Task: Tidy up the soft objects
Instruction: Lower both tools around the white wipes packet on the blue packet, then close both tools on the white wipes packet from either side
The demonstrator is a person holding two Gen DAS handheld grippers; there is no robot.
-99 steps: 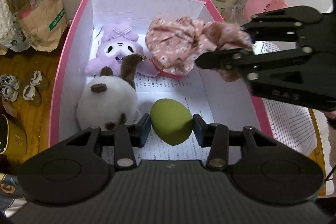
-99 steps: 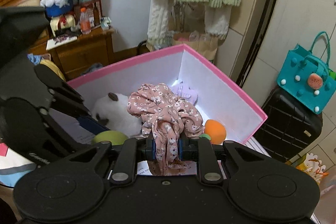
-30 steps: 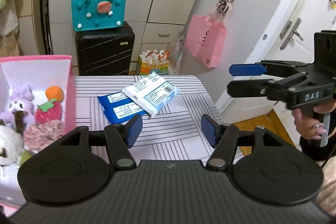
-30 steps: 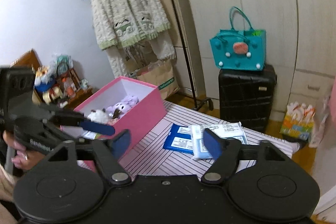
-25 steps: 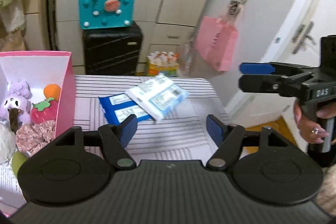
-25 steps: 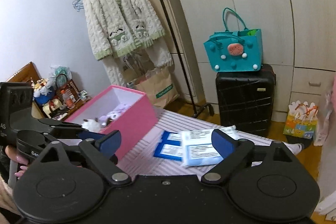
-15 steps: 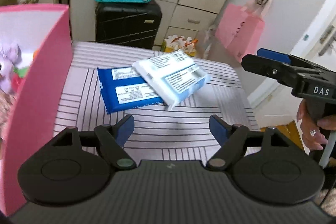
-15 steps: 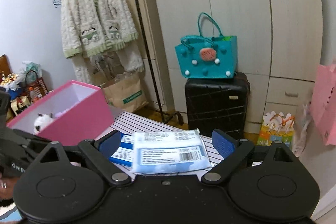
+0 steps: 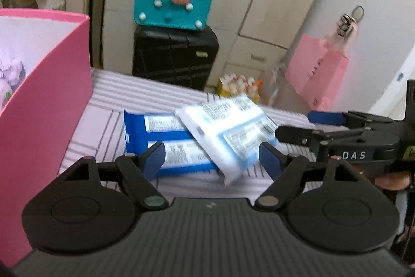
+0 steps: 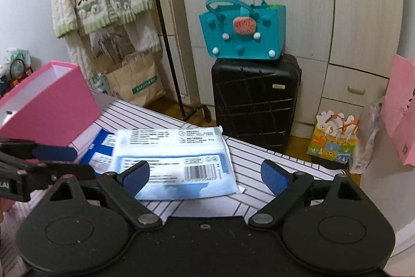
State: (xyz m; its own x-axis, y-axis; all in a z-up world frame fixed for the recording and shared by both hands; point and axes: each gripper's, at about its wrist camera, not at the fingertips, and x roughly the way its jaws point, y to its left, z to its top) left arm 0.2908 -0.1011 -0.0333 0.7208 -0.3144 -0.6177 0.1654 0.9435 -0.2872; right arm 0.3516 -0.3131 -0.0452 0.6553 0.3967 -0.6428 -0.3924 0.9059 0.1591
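Both tongs are matte black plastic with blue rubber pads. The left tongs (image 9: pixel 211 156) have a ribbed grey body, round discs and silver pivot screws. The right tongs (image 10: pixel 205 174) are alike, and white "DAS" lettering shows at the left view's right edge.

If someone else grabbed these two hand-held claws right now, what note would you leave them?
Left gripper: holds nothing, fingers opening, aimed at the packs.
Right gripper: open, holds nothing, over the white pack.
Things: the white pack lies partly on top of the blue pack, both on the striped table. The pink box stands to their left, with a purple plush showing inside.
Done: at least that plush is boxed.
Left: probably lift the two packs and put them in the box, the white one first.
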